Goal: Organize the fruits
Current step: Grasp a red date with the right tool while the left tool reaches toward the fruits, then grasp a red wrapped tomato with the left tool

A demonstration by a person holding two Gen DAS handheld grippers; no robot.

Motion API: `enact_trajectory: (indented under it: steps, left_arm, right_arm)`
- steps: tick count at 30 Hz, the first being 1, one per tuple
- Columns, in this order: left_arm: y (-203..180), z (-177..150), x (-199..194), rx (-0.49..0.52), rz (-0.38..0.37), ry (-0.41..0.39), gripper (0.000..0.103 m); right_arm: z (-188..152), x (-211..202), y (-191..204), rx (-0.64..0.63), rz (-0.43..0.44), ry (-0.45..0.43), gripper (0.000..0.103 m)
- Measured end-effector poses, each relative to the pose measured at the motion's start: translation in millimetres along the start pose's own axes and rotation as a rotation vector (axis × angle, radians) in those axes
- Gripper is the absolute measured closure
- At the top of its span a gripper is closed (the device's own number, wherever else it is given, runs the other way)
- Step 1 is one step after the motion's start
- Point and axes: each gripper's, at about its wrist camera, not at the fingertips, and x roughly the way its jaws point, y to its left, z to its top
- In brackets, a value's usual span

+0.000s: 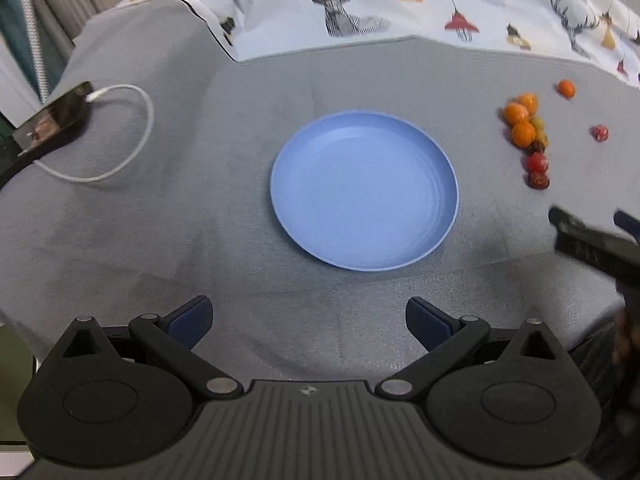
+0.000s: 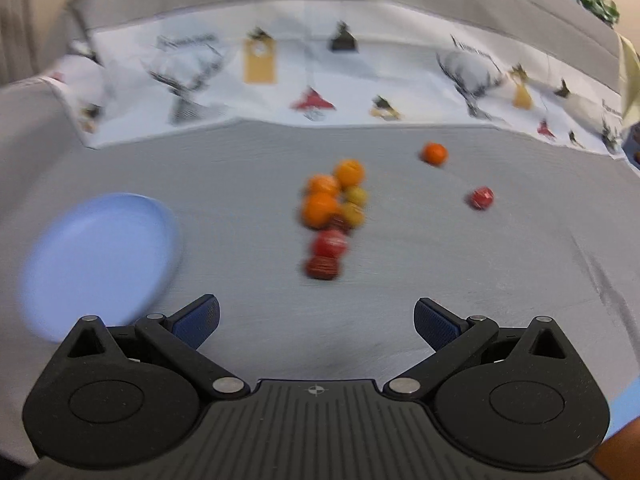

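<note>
Right gripper (image 2: 316, 320) wide open and empty, fruit cluster (image 2: 330, 216) ahead of its fingertips; left gripper (image 1: 308, 320) likewise open, empty. Fruits look small, round, light, likely to roll and bruise: grip one across its middle, gently.

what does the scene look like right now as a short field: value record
surface: grey cloth
plate: blue plate, nothing on it
fruit cluster: small orange, yellow and red fruits bunched on the cloth, right of the plate
stray fruits: one orange fruit and one red fruit, apart from the cluster
left gripper: open, holds nothing
right gripper: open, holds nothing, faces the cluster
other: phone with white cable
</note>
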Motion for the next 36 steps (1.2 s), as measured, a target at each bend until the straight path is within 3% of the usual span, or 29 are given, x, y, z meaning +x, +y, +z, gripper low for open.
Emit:
enact_trajectory:
  steps: [6, 9, 10, 12, 15, 19, 22, 26, 29, 33, 34, 36]
  left_arm:
    - [-14, 14, 23, 0.043, 0.028, 0.063, 0.0]
    - [-19, 25, 32, 0.044, 0.04, 0.081, 0.0]
    - [-23, 31, 35, 0.047, 0.041, 0.08, 0.0]
    - [-34, 41, 39, 0.059, 0.039, 0.063, 0.0]
    - [-59, 59, 42, 0.091, 0.014, 0.017, 0.0]
    - [-99, 84, 50, 0.115, -0.082, -0.025, 0.0]
    - [-137, 105, 62, 0.151, -0.164, -0.028, 0.0]
    - [-195, 129, 87, 0.208, -0.225, -0.019, 0.0]
    - [-240, 138, 112, 0.255, -0.216, -0.025, 0.0]
    - [-272, 142, 144, 0.296, -0.236, 0.017, 0.0]
    - [-276, 142, 150, 0.293, -0.23, 0.025, 0.003]
    - [-277, 142, 157, 0.289, -0.254, 0.007, 0.027]
  right_arm:
    - [10, 76, -14, 0.037, -0.011, 0.021, 0.003]
    - [6, 92, -11, 0.025, 0.0, 0.018, 0.025]
    - [1, 87, -11, 0.02, -0.002, -0.016, 0.048]
    - [-3, 80, -8, -0.021, -0.022, -0.032, 0.07]
    - [-3, 77, -21, -0.024, -0.076, -0.059, 0.07]
    - [0, 79, -83, 0.191, -0.27, -0.079, 0.07]
    - [-3, 81, -124, 0.324, -0.337, -0.059, 0.07]
    - [-9, 79, -141, 0.337, -0.329, -0.039, 0.07]
    - [-11, 81, -148, 0.349, -0.327, -0.028, 0.07]
    - [-12, 84, -151, 0.376, -0.319, -0.018, 0.07]
    - [-12, 83, -151, 0.379, -0.316, -0.019, 0.07]
    - [-11, 83, -149, 0.375, -0.308, -0.019, 0.07]
